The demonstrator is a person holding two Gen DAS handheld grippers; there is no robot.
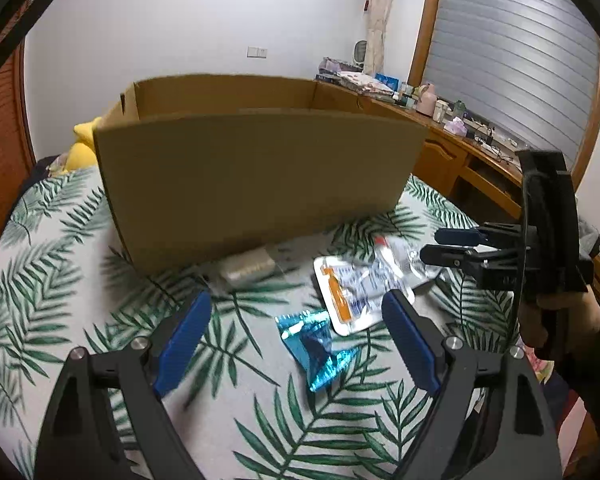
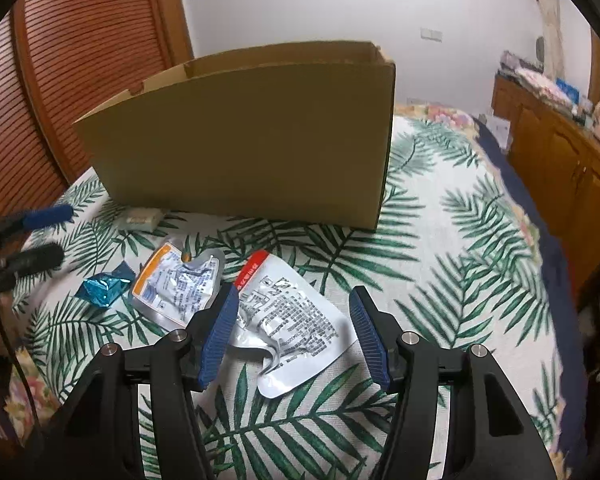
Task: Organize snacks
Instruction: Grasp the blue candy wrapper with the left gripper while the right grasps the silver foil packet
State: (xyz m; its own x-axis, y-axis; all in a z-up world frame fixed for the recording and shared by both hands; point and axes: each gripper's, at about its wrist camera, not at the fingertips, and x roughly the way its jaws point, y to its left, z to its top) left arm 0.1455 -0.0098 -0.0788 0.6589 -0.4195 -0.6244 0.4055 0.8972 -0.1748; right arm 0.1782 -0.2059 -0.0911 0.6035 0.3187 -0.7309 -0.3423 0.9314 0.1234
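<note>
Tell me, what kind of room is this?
Most likely a bedroom at home: the snacks lie on a bed with a palm-leaf cover, a cluttered wooden desk runs under a shuttered window, and a slatted wooden door stands behind.

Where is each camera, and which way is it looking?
Left wrist view: sits on the left tool, looking down at the blue wrapper and cardboard box; the right tool and a hand show.
Right wrist view: sits on the right tool, looking down at the red-edged pouch; the left tool shows.
Both share the box, wrapper, orange-edged pouch and leaf-print cover.
</note>
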